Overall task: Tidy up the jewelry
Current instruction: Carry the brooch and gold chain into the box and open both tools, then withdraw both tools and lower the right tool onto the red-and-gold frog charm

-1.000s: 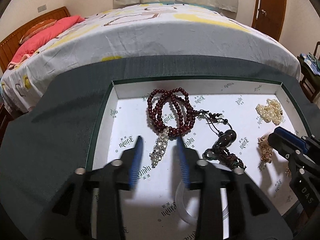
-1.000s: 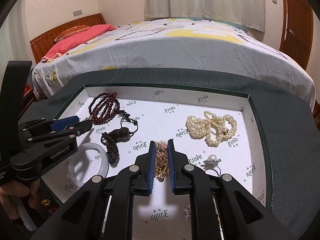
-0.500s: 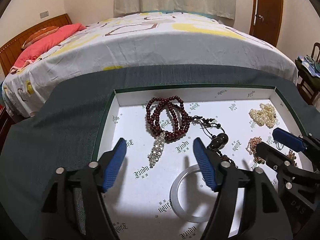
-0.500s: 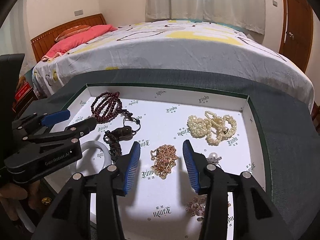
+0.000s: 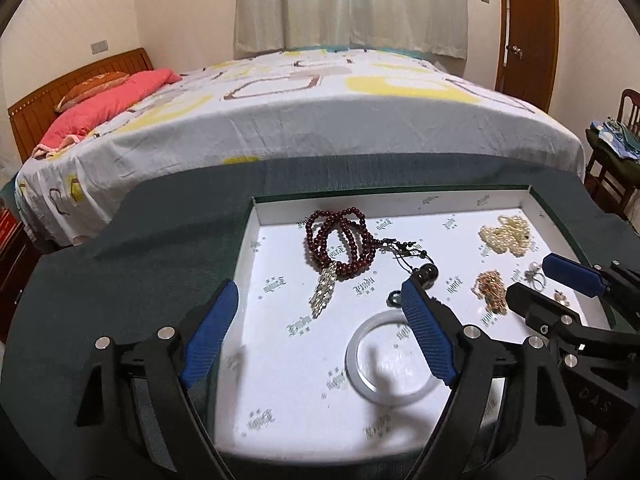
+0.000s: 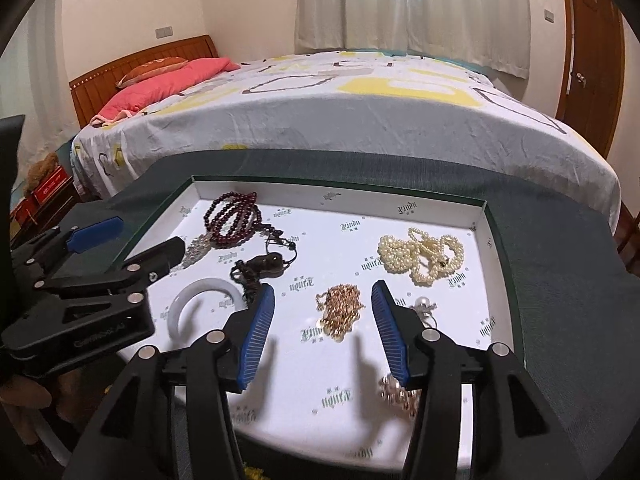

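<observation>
A white-lined tray [image 5: 392,200] [image 6: 340,196] holds the jewelry. My left gripper [image 5: 319,292] [image 6: 151,234] hovers above a crystal pendant [image 5: 325,288] and a dark red bead bracelet [image 5: 336,240], its jaws opening with nothing pressed between them. A white bangle [image 5: 390,360] lies near its right finger. My right gripper [image 6: 323,292] [image 5: 529,278] is also opening, and a gold chain [image 6: 340,312] lies loose on the tray just beyond its pads. A pearl necklace [image 6: 420,256], a pearl ring [image 6: 424,306] and a dark corded pendant [image 6: 264,264] rest nearby.
A blurred rose-gold brooch [image 6: 396,394] sits beside the right finger. The tray stands on a dark green cloth [image 5: 160,248]. Behind it is a bed [image 5: 320,112], with a chair [image 5: 616,160] and a door [image 5: 528,28] at the right. A hand [image 6: 24,396] shows at lower left.
Both grippers have opened and pulled back and up from the tray. The right jaws, shut at the gold chain before, now stand apart with the chain lying free.
</observation>
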A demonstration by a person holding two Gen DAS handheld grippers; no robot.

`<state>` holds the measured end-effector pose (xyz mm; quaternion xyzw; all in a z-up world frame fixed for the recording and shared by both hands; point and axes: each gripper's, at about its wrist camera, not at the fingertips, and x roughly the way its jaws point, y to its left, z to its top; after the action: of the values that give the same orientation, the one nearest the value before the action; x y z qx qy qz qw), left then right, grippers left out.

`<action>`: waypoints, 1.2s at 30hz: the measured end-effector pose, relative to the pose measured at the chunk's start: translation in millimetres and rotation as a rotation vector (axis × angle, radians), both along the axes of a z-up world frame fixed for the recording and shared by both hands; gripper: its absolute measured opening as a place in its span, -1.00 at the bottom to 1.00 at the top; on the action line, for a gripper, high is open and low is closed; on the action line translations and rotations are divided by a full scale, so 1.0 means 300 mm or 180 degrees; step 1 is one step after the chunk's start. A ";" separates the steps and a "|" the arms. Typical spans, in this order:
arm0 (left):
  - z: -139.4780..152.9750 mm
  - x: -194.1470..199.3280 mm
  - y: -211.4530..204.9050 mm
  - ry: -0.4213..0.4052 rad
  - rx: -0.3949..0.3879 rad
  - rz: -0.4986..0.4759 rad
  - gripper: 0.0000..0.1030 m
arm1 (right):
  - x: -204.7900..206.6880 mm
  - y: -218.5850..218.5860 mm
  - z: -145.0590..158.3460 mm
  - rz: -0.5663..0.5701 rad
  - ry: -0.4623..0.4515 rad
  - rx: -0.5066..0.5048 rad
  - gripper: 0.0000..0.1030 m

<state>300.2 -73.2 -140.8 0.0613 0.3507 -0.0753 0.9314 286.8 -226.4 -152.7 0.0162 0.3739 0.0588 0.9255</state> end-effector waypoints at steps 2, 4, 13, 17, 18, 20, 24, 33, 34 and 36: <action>0.014 -0.037 0.013 -0.0041 0.0000 0.0007 0.66 | -0.033 -0.003 0.011 -0.0010 -0.0007 0.0012 -0.03; 0.026 -0.082 0.032 -0.0083 0.0016 0.0034 0.66 | -0.068 -0.008 0.021 -0.0028 -0.0025 0.0011 -0.03; 0.027 -0.251 0.142 -0.0024 0.0116 0.0157 0.66 | -0.227 -0.010 0.040 -0.0075 -0.0029 0.0041 -0.02; 0.021 -0.305 0.196 0.0045 0.0178 0.0202 0.66 | -0.279 0.014 0.032 -0.0041 0.0006 0.0043 -0.02; 0.020 -0.314 0.204 0.0048 0.0186 0.0211 0.66 | -0.285 0.021 0.028 -0.0028 0.0022 0.0043 -0.02; 0.018 -0.331 0.227 0.0054 0.0210 0.0236 0.66 | -0.294 0.042 0.013 0.0010 0.0056 0.0023 -0.03; 0.004 -0.349 0.261 0.0112 0.0222 0.0270 0.66 | -0.296 0.082 -0.028 0.0086 0.0163 0.0011 -0.03; -0.039 -0.357 0.310 0.0198 0.0277 0.0324 0.66 | -0.258 0.135 -0.107 0.0127 0.0348 -0.0108 -0.03; -0.045 -0.356 0.316 0.0212 0.0279 0.0338 0.66 | -0.254 0.137 -0.113 0.0124 0.0366 -0.0117 -0.03; -0.052 -0.355 0.321 0.0227 0.0287 0.0344 0.66 | -0.252 0.137 -0.124 0.0118 0.0397 -0.0120 -0.03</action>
<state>193.7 23.0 -156.5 0.0813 0.3895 -0.0111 0.9174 211.3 -185.3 -189.9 -0.0046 0.4321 0.0678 0.8993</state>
